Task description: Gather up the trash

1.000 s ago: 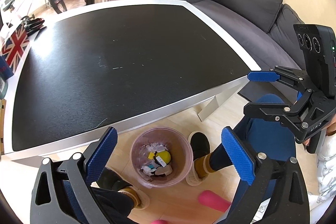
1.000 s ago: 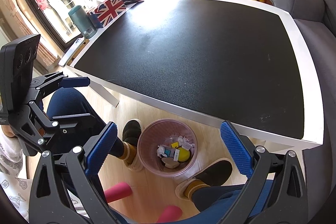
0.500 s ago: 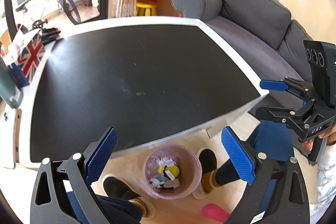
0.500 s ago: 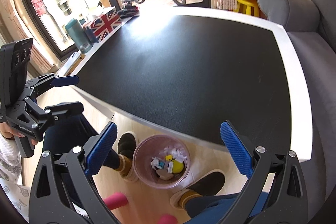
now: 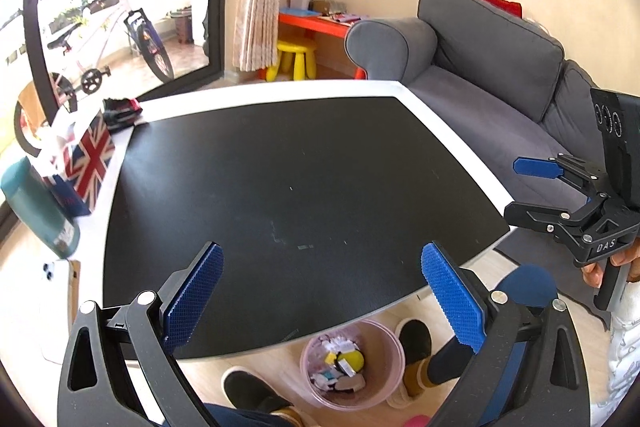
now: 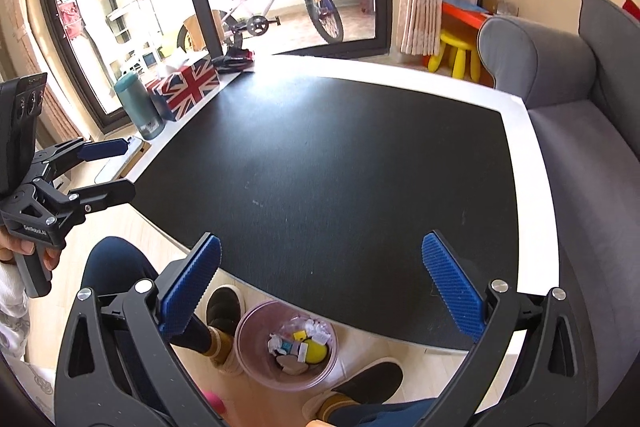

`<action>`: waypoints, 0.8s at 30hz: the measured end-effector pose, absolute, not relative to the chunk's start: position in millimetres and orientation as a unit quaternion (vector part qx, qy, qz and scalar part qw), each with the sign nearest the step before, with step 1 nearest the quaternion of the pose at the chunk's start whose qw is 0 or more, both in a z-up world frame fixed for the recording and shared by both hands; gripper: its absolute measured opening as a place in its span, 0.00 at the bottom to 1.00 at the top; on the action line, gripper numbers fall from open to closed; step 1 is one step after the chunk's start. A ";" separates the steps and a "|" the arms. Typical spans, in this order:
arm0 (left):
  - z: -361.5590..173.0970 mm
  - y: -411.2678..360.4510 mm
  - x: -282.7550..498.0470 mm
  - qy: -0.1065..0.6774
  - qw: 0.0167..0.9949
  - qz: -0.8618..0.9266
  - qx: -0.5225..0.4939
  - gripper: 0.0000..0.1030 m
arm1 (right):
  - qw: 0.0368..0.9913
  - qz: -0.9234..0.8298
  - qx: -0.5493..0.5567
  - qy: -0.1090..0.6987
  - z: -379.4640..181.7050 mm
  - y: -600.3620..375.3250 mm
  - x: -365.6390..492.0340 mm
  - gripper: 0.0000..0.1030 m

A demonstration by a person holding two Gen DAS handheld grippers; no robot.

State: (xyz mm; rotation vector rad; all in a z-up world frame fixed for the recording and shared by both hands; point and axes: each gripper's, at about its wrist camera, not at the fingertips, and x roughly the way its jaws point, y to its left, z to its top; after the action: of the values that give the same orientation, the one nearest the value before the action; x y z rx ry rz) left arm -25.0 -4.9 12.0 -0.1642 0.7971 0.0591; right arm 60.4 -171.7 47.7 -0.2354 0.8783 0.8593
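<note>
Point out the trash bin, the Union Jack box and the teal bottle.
trash bin (image 6: pixel 256 367): right wrist view, on its pink front wall.
Union Jack box (image 6: pixel 192 89): right wrist view, on the flag-printed side.
teal bottle (image 6: pixel 140 107): right wrist view, on its body.

My left wrist camera looks from above the near edge of the table (image 5: pixel 280 187), facing across it toward the sofa (image 5: pixel 480 67). My right wrist camera looks over the same edge toward the window. Both share the table and the bin (image 6: pixel 286 345) below its edge, fairly near.
</note>
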 end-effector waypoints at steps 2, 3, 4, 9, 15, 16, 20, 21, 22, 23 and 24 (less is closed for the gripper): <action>14.9 -4.0 -22.3 0.386 0.919 0.032 -0.074 0.93 | 0.812 0.403 -0.111 0.408 50.7 -170.7 61.9 0.96; 15.9 -3.3 -20.8 0.386 0.919 0.035 -0.073 0.93 | 0.812 0.403 -0.111 0.407 52.1 -170.2 62.7 0.96; 16.7 -3.0 -19.8 0.386 0.919 0.039 -0.070 0.93 | 0.812 0.403 -0.112 0.406 52.8 -169.9 62.4 0.96; 21.6 -0.4 -14.8 0.380 0.922 0.042 -0.066 0.94 | 0.815 0.403 -0.111 0.401 58.4 -169.6 65.7 0.96; 23.2 5.0 -10.5 0.382 0.920 0.052 -0.071 0.94 | 0.819 0.402 -0.109 0.395 64.5 -168.4 70.4 0.96; 23.7 6.3 -10.0 0.381 0.920 0.054 -0.074 0.94 | 0.819 0.402 -0.109 0.395 64.9 -168.8 71.4 0.96; 24.1 10.1 -7.4 0.378 0.921 0.040 -0.086 0.94 | 0.819 0.402 -0.108 0.394 66.0 -167.9 73.7 0.96; 23.8 9.6 -7.4 0.378 0.921 0.038 -0.086 0.94 | 0.819 0.402 -0.108 0.394 66.0 -168.0 73.6 0.96; 24.3 8.8 -6.9 0.376 0.922 0.037 -0.085 0.94 | 0.819 0.402 -0.108 0.394 66.0 -168.0 73.5 0.96; 24.6 8.2 -6.2 0.376 0.922 0.036 -0.084 0.94 | 0.819 0.402 -0.108 0.394 66.2 -167.9 73.9 0.96; 24.8 7.7 -5.4 0.376 0.922 0.036 -0.083 0.94 | 0.819 0.402 -0.108 0.395 66.6 -167.7 74.5 0.96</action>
State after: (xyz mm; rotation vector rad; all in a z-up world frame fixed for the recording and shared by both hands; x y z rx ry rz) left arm -5.4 7.7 24.8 -0.1704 0.7724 0.0743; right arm 74.5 -167.7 66.6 -0.2293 0.8403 0.8569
